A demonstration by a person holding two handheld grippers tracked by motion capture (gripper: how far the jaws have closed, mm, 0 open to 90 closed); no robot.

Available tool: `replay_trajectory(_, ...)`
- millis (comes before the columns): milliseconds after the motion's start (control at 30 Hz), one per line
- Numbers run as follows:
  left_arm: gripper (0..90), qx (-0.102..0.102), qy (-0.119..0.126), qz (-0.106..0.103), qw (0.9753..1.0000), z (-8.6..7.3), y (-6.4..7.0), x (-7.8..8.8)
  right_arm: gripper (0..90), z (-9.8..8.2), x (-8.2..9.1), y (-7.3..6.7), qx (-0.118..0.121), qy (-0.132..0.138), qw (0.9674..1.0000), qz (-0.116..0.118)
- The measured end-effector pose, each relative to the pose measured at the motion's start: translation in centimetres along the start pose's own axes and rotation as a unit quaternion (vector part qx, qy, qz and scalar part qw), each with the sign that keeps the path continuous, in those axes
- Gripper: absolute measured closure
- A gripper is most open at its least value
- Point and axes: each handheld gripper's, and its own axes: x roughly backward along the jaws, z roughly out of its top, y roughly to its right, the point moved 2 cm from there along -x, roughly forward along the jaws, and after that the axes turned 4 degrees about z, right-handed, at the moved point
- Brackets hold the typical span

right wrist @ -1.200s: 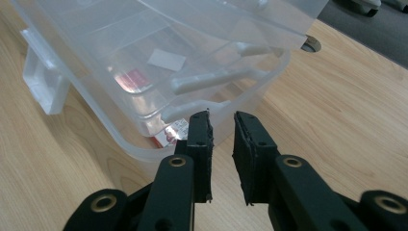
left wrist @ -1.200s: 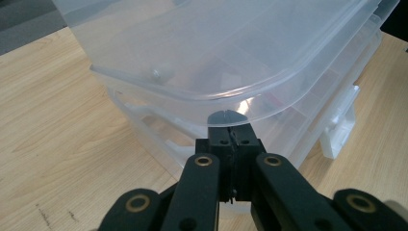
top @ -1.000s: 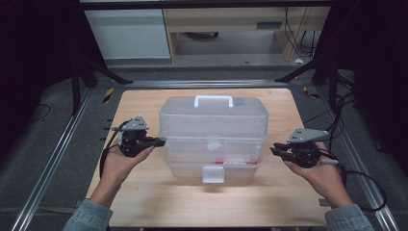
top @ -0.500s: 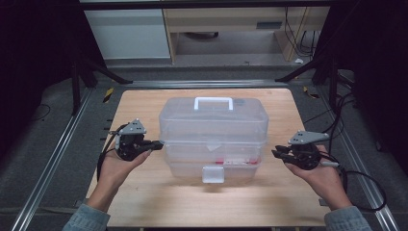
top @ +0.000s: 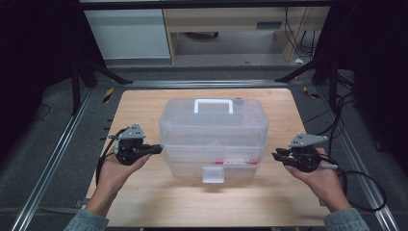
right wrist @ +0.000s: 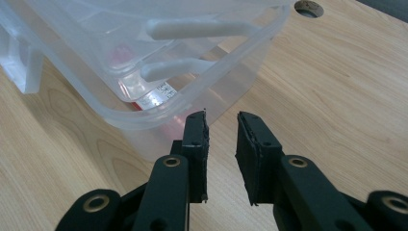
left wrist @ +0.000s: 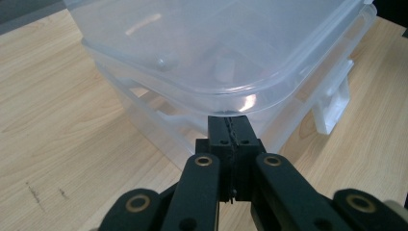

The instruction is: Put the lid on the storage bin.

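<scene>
Light wooden table [top: 159, 197], dark room, shelving beyond. Clear lidded box [top: 214, 137] mid-table, long axis left-right, latch facing near edge, white handle on top. Left gripper [top: 156, 149] closed against its left end; right gripper [top: 277, 156] slightly parted, empty, just beside the right end.

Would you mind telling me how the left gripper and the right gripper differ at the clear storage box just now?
The left gripper has its jaws pressed together, while the right gripper shows a gap between its jaws with nothing in it. The left gripper's tips sit right at the rim of the clear storage box; the right gripper's tips stop just short of the box's other end. Both are hand-held, black, and point inward at the box on the wooden table.
</scene>
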Motion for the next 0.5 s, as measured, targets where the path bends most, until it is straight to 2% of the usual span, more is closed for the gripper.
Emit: replay_trajectory(500, 89.7, -0.007, -0.02, 0.0, 0.9998, -1.5, 0.8, -0.4, 71.8, -0.7, -0.9, -0.1, -0.005, -0.004, 1.0, 0.005)
